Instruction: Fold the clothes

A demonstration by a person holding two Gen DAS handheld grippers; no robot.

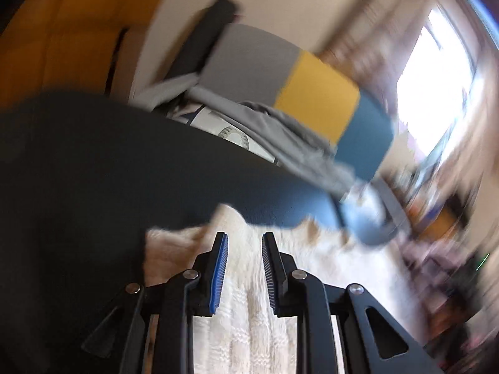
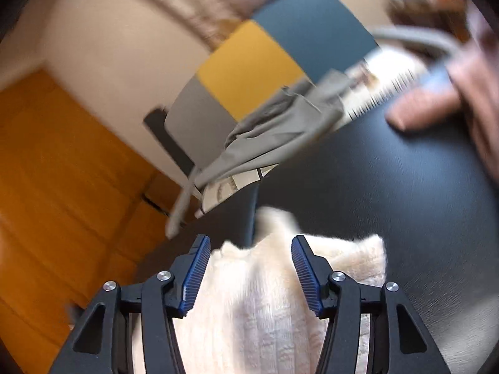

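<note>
Both tools hovered over a cream knitted garment [image 1: 249, 296] that lay on the dark bench [image 1: 93, 171], filling the lower middle of each frame. Left tool [image 1: 244, 240] had its blue-padded fingers [image 1: 218, 274] spread slightly apart, with the knit showing in the gap between them and nothing pinched. Right tool [image 2: 251, 243] stood spread wider, its fingers [image 2: 195, 274] either side of a bunched ridge of the same garment [image 2: 249, 305]; whether the pads touched the cloth could not be told. Beyond, toward the upper middle, a grey cloth [image 2: 271, 131] lay crumpled against a grey, yellow and blue panel [image 2: 255, 62]. At the upper right of the right wrist view a blurred hand [image 2: 436, 106] rested near the bench [image 2: 389, 187].
</note>
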